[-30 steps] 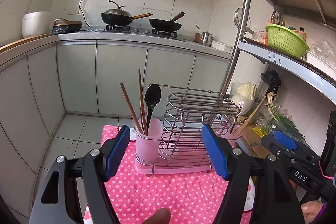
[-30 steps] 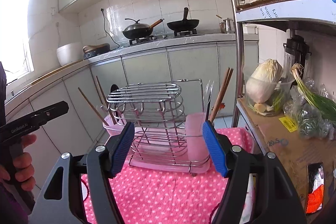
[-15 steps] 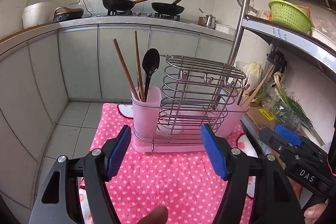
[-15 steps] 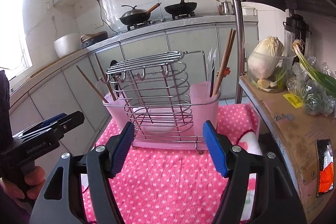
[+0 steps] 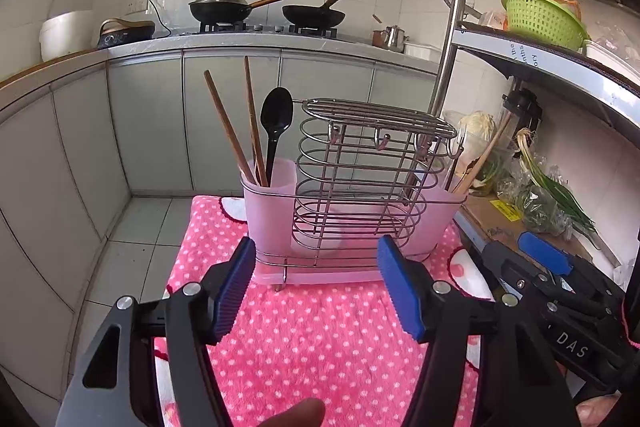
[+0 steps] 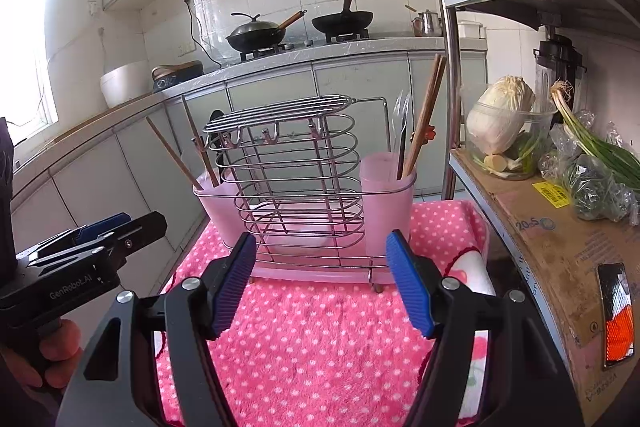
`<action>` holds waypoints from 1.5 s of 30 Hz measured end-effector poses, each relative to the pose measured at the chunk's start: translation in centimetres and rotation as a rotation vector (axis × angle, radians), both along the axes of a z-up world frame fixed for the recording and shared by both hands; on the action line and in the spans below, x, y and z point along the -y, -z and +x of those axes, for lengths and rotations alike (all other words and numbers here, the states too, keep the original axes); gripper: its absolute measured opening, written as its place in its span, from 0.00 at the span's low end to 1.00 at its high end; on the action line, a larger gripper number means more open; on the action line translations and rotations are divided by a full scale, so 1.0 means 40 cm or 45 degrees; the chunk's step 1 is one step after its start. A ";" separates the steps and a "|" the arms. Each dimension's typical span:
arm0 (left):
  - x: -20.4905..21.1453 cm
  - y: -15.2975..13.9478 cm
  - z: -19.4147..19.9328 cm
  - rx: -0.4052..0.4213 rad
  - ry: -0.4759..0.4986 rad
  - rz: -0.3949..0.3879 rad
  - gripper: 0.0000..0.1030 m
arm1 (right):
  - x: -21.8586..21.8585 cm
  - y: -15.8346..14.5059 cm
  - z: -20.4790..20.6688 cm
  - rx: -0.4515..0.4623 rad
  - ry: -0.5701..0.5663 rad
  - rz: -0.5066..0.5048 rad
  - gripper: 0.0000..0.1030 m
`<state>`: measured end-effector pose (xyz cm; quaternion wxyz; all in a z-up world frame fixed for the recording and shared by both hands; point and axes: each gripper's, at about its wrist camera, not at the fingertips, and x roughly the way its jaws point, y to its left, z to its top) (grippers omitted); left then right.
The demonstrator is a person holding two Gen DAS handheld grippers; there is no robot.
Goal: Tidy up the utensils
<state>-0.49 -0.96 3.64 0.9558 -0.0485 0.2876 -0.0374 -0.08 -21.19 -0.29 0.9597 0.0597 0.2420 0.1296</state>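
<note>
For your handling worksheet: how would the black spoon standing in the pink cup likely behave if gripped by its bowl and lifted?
The black spoon looks like thin plastic, so probably light. Its glossy, curved bowl may slip between flat pads. Leaning loosely beside the chopsticks, it should lift free, perhaps nudging them.

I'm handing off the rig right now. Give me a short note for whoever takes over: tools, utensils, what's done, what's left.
Left tool: open, empty, short of the rack.
Right tool: open, empty, also short of it.
Utensil rack stands on the pink dotted cloth.
Left pink cup: two wooden chopsticks, black spoon.
Right pink cup: paired chopsticks and a clear utensil.
Done: nothing evident. Left: sort the utensils between cups.
</note>
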 end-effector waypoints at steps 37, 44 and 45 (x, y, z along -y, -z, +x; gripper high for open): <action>0.012 0.008 0.001 -0.014 0.011 0.022 0.58 | -0.018 0.005 -0.005 -0.006 0.002 -0.031 0.66; 0.010 0.005 0.000 -0.009 0.012 0.020 0.58 | -0.014 0.004 -0.005 -0.005 0.004 -0.027 0.66; 0.010 0.004 0.000 -0.009 0.011 0.020 0.58 | -0.014 0.004 -0.005 -0.005 0.004 -0.029 0.66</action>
